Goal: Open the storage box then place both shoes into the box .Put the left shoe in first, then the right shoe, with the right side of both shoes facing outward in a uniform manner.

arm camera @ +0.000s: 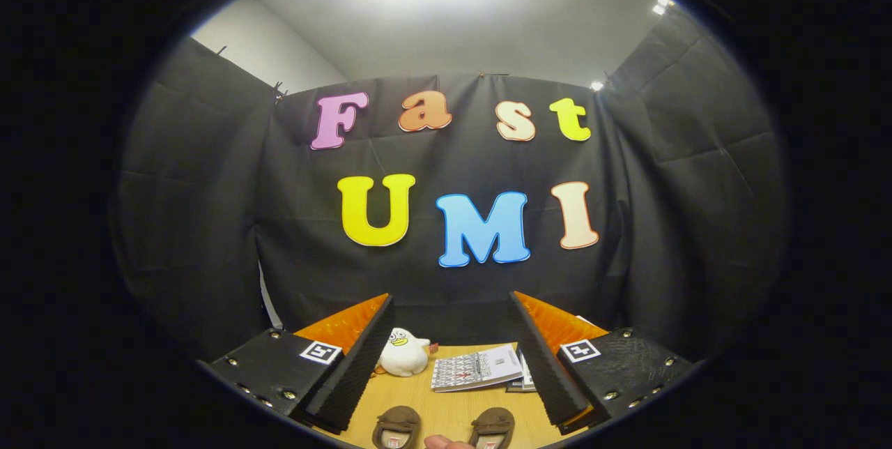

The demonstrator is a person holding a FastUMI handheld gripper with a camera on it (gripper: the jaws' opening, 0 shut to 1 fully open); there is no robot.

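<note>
Two brown shoes lie side by side on the wooden table, low between my fingers: one shoe (396, 427) on the left and the other shoe (493, 425) on the right, toes pointing away from me. My gripper (446, 355) is held above the table, open, with a wide gap and nothing between the fingers. A fingertip of a person's hand (446, 443) peeks in between the two shoes.
A white plush duck (403, 353) sits on the table (453, 407) beyond the left shoe, close to my left finger. Booklets (476, 369) lie beside it, partly behind my right finger. The booth's black cloth wall stands behind the table.
</note>
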